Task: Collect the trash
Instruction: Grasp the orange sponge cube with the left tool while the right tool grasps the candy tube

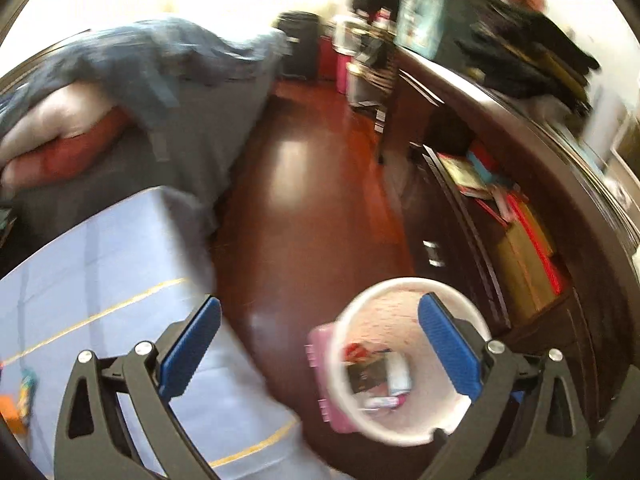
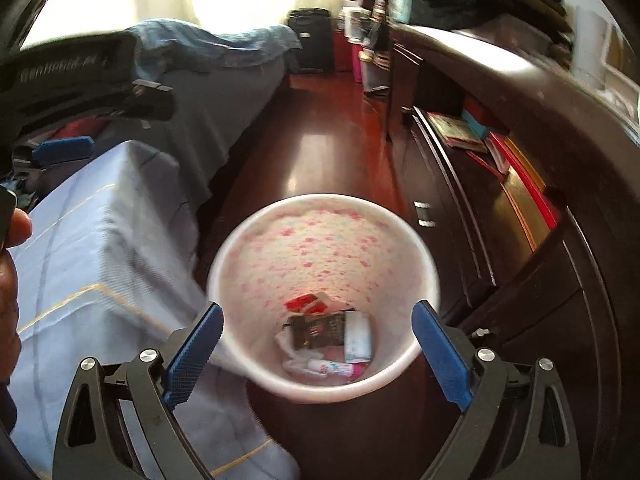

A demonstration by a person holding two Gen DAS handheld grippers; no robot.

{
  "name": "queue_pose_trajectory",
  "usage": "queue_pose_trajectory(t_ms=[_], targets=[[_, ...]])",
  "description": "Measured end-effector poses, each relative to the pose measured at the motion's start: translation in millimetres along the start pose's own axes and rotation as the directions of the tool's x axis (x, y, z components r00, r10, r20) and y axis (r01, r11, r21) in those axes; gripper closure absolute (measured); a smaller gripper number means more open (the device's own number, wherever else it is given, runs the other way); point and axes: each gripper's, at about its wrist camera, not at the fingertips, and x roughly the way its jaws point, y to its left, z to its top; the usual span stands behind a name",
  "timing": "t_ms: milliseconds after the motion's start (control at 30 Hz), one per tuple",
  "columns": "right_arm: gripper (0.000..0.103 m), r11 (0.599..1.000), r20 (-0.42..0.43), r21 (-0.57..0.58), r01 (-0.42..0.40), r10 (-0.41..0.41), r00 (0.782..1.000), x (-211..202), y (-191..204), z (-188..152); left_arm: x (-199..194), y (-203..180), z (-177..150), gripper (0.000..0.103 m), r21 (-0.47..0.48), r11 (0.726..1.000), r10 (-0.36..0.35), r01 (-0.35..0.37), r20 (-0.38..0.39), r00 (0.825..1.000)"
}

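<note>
2 sets of jaws, both spread wide and empty: right gripper (image 2: 318, 344) over the white bin (image 2: 248, 240) on the floor, likely just after a drop; left gripper (image 1: 320, 344) off to the bin's left, beside the bed (image 1: 100, 264). Wrappers (image 2: 320, 330) lie in the bin bottom. Dark cabinet (image 2: 500, 240) right.

Left gripper (image 1: 320, 344) fingers (image 1: 192, 348) spread wide, nothing between the pads. White bin (image 1: 408, 360) on the wood floor (image 1: 304, 200), partly behind the right-hand finger; wrappers (image 1: 376, 376) inside the bin. Pink box (image 1: 324, 376) touching the bin's left side. Blue-sheeted bed (image 1: 100, 280) left of the bin, dark cabinet (image 1: 500, 240) right of it.
</note>
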Motion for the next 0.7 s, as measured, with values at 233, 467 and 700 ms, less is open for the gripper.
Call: queue_pose_trajectory(t_ms=[233,467,700], targets=[[0.005,0.977,0.019,-0.138,-0.162,0.166,0.986,-33,77,0,-61,113,-35,0.004,-0.2,0.953,0.238,-0.23,0.019,0.971],[0.005,0.907,0.004,-0.305,-0.29,0.306,0.952,-60,167,-7,-105,224,-76,0.004,-0.372,0.829,0.427,-0.417,-0.059,0.902],[0.005,0.851,-0.027,-0.405,-0.334,0.353,0.935,-78,227,-20,-97,298,-113,0.008,-0.454,0.747,0.455,-0.485,-0.182,0.872]])
